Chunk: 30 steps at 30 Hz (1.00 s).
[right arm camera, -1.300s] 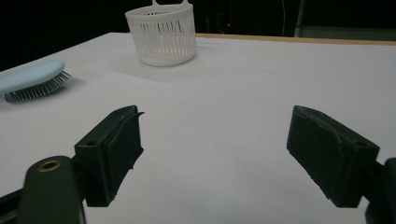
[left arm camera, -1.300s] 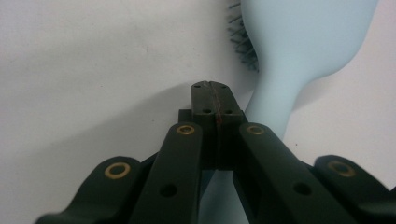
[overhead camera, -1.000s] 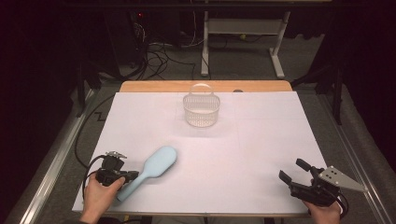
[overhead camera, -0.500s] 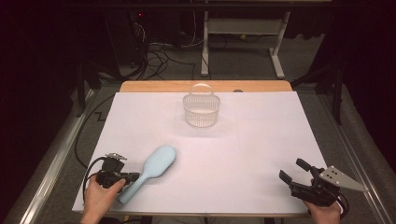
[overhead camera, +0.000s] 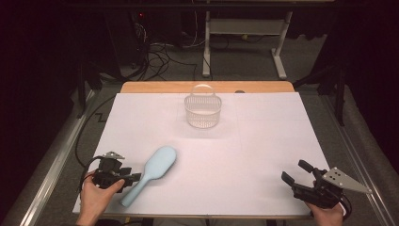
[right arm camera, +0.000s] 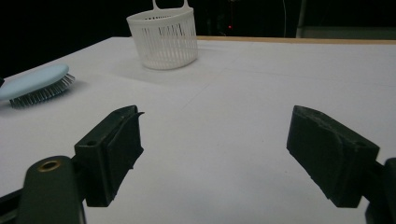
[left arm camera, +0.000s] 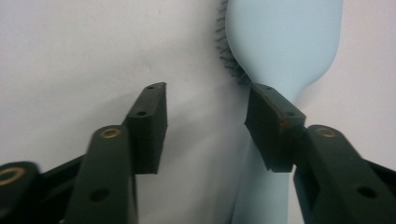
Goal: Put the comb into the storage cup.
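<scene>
A white, matte counter (overhead camera: pixel 263 155) is seen from above, with a strip of bare wood along its far edge. At the near left corner, a hand holds the left tongs (overhead camera: pixel 133 177), made of black plastic with flat, blocky pads. Their jaws are spread, and nothing is pinched between them. In the left gripper view, one jaw sits over the neck of a brush (overhead camera: pixel 151 172) while the other stands over bare counter; whether the jaw touches the brush is hard to tell. The brush is pale blue, smooth plastic, with an oval head and a tapering handle. It lies bristles down on the near left of the counter, its handle pointing toward the left hand. Dark, fine bristles fringe the edge of its head. Near the far middle stands a small white basket (overhead camera: pixel 203 111), round, with thin slatted walls and an arched loop handle, well apart from the brush. At the near right corner, the right tongs (overhead camera: pixel 295 172) are spread wide over bare counter, holding nothing.
</scene>
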Available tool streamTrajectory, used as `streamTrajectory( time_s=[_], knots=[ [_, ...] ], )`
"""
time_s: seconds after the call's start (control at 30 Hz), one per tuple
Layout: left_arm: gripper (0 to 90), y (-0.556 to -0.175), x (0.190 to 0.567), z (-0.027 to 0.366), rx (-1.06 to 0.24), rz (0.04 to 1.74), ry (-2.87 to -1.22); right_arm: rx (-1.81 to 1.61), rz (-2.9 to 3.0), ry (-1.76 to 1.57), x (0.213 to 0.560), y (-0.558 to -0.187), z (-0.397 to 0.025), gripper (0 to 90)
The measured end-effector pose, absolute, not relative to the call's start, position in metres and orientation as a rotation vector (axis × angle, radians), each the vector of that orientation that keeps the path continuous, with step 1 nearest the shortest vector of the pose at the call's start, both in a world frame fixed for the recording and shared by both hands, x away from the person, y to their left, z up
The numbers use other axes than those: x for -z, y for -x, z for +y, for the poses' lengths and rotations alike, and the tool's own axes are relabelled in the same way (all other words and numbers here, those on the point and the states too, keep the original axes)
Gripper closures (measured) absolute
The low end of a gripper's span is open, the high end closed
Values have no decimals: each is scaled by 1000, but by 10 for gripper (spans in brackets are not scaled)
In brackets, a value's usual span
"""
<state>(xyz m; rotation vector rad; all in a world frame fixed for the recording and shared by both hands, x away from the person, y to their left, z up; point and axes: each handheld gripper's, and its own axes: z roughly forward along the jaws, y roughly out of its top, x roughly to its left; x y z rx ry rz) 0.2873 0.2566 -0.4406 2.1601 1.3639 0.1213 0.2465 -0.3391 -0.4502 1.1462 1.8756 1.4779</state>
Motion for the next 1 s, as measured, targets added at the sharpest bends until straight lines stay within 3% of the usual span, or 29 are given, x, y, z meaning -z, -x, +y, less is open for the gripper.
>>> streamTrajectory(
  time_s=[0.33, 0.63, 0.73, 1.0],
  knots=[
    [412, -283, 432, 252, -127, 1285, -2152, -1477, 1878, -1146, 450, -246, -339, 186],
    [417, -279, 434, 242, -124, 1234, -2187, -1478, 1878, -1146, 450, -246, -339, 186],
    [425, -279, 434, 242, -70, 1193, -2175, -1476, 1878, -1146, 450, -246, -339, 186],
    [426, -277, 436, 231, -101, 1175, -2240, -1475, 1879, -1144, 450, -246, -339, 187]
  ],
)
